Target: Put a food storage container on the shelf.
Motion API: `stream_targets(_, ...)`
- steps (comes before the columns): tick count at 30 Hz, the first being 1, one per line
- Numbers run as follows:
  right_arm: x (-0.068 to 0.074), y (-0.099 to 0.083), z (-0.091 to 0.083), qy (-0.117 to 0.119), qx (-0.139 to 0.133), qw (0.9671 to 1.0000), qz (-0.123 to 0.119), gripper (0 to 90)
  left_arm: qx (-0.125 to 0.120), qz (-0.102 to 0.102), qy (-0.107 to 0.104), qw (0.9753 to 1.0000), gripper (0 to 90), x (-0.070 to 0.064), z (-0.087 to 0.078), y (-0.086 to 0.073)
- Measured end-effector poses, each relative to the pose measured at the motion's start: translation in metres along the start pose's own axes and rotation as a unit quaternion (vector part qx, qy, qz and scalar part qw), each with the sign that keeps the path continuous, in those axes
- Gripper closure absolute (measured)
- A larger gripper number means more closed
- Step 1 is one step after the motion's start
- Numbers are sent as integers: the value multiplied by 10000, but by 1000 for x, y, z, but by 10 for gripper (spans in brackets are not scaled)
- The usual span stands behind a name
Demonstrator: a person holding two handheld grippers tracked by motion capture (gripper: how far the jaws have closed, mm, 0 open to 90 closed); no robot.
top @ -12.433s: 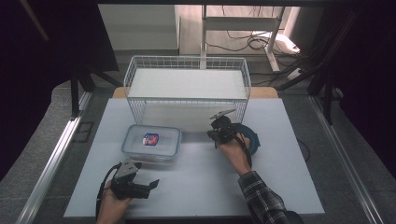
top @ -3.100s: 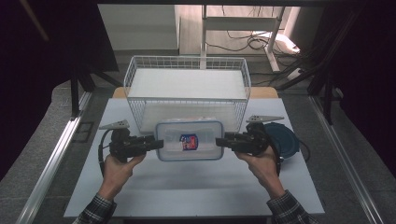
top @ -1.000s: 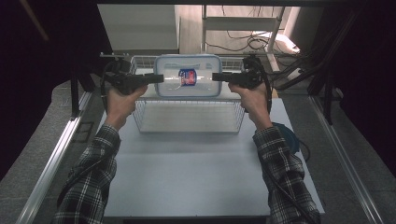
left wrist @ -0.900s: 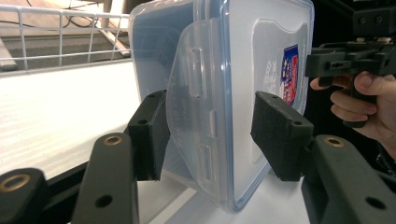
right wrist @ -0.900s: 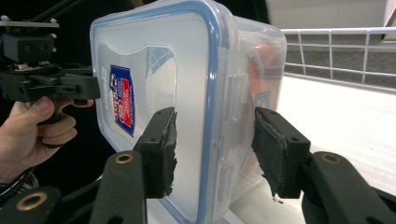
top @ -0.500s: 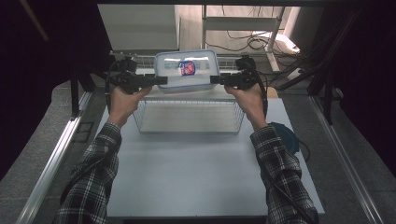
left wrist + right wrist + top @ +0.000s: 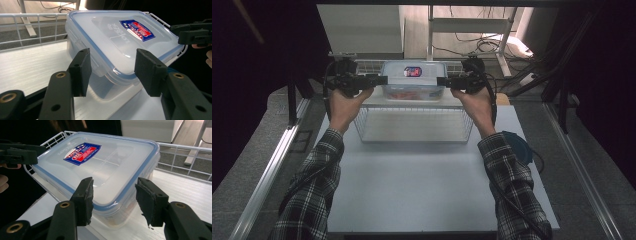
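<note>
Left gripper (image 7: 111,72): released — jaws spread wide, beside the lidded plastic food container (image 7: 120,42).
Right gripper (image 7: 113,200): released likewise — jaws flank container's end.
Container: resting in wire basket (image 7: 412,122).

On the clear lid of the plastic container (image 7: 120,42) I made out a red-and-blue label (image 7: 137,30) toward its 1 o'clock corner, its print too small to read. Embossed lettering (image 7: 119,32) ran beside it, at its 9 o'clock, but I couldn't decipher it.
</note>
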State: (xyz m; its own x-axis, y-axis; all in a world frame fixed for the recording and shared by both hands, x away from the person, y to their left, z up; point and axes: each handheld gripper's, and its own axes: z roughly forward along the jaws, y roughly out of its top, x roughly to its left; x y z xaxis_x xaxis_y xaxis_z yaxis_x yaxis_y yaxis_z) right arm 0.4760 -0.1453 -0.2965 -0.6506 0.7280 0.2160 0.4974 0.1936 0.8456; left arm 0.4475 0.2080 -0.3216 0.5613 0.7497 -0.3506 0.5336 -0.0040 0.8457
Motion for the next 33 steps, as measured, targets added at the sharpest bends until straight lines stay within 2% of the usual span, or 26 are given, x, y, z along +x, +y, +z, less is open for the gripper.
stream_targets(8,-2,-2,-4,122,38,9998,127,474,-9,-18,-51,10000,470,-3,-3,-4)
stream_targets(14,-1,-3,-5,101,64,9999,119,474,-29,-10,-75,10000,469,-3,-3,-5)
stream_targets(19,-2,-3,-5,141,94,9996,231,472,-83,-73,-109,9999,466,-2,-3,-7)
stream_targets(21,-1,-3,-5,111,68,9997,183,447,-106,115,11,9999,418,-5,-4,-6)
stream_targets(23,1,-3,-8,126,-22,9999,104,413,-200,218,-50,9996,355,-9,-8,-5)
stream_targets(25,3,-4,-12,163,-114,9998,39,366,-182,258,-151,9994,283,-11,-12,-4)
stream_targets(27,6,-7,-17,160,-160,9997,-63,316,-152,394,-137,9990,241,-16,-18,-7)
stream_targets(31,11,-17,-26,216,-192,9993,-233,199,-82,609,-204,9979,185,-26,-28,-19)
stream_targets(33,15,-24,-29,175,-210,9987,-424,142,9,718,-182,9973,138,-30,-31,-26)
